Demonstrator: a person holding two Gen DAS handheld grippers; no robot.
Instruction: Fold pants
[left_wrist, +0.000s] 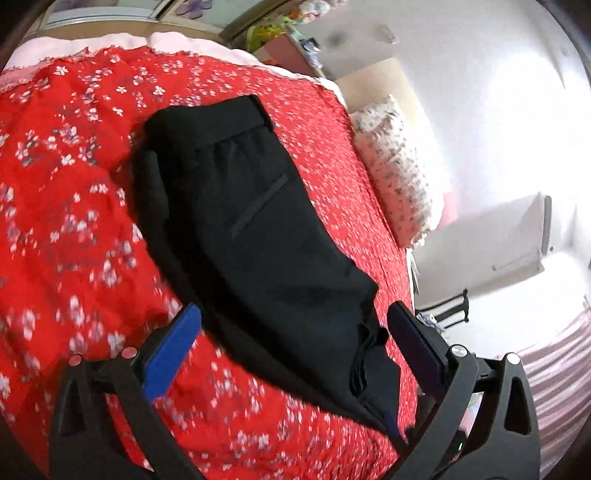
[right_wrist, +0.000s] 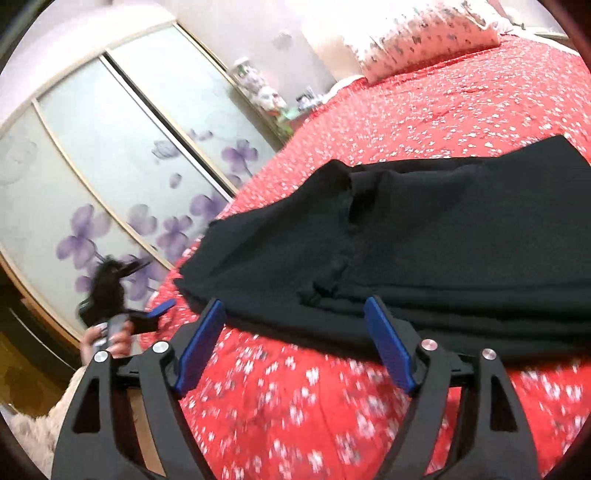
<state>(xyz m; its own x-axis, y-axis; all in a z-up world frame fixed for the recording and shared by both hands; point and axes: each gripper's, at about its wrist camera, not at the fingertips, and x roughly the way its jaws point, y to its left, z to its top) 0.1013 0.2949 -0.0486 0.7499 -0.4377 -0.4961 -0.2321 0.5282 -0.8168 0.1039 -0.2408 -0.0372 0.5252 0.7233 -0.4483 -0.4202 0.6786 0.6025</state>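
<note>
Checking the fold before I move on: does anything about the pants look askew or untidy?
Mostly tidy: the black pants lie folded in a stack on the red floral bedspread. One oddity: at the end nearest the left tongs, the layers fan apart and a flap sticks out instead of lying flush. Both tongs are open, the right tongs beside the stack's edge.

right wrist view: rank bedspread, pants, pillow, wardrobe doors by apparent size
1. Red bedspread, biggest, partly covered by the pants.
2. Black pants and wardrobe doors: look alike in area, not ranked; the pants lie nearer the camera.
3. Pillow, smallest, far off and cut by the frame edge.
</note>
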